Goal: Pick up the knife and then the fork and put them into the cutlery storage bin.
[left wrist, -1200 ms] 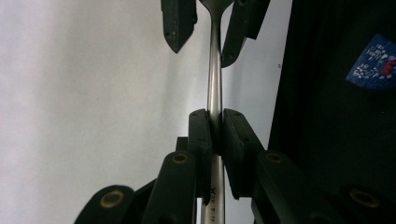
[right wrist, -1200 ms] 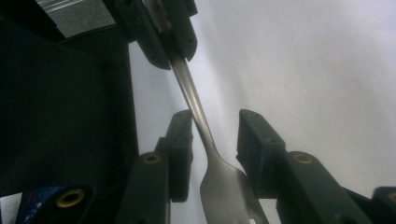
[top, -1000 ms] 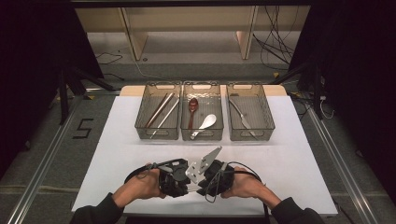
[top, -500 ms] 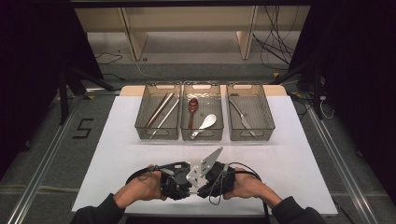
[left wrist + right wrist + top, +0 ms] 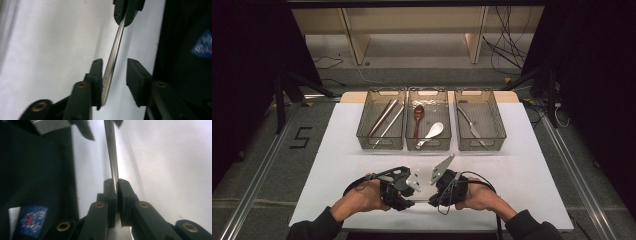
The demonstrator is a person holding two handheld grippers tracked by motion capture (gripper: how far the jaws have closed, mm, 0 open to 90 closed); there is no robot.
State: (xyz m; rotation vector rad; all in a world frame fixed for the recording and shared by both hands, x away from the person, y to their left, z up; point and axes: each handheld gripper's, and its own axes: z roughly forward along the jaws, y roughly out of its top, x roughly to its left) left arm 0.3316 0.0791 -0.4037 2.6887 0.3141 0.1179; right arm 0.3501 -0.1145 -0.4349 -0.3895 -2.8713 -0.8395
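Near the table's front edge my two grippers face each other, tip to tip, with a slim metal utensil handle spanning between them. My right gripper is shut on one end of that metal handle. My left gripper has just been opening. Its jaws stand apart with the handle between them, lying against one pad and clear of the other. In the high view the left gripper and right gripper almost meet, each held in a hand.
Three clear bins stand in a row at mid-table. The left bin holds long rods, the middle bin a dark red spoon and a white spoon, the right bin metal cutlery. White table surface surrounds the hands.
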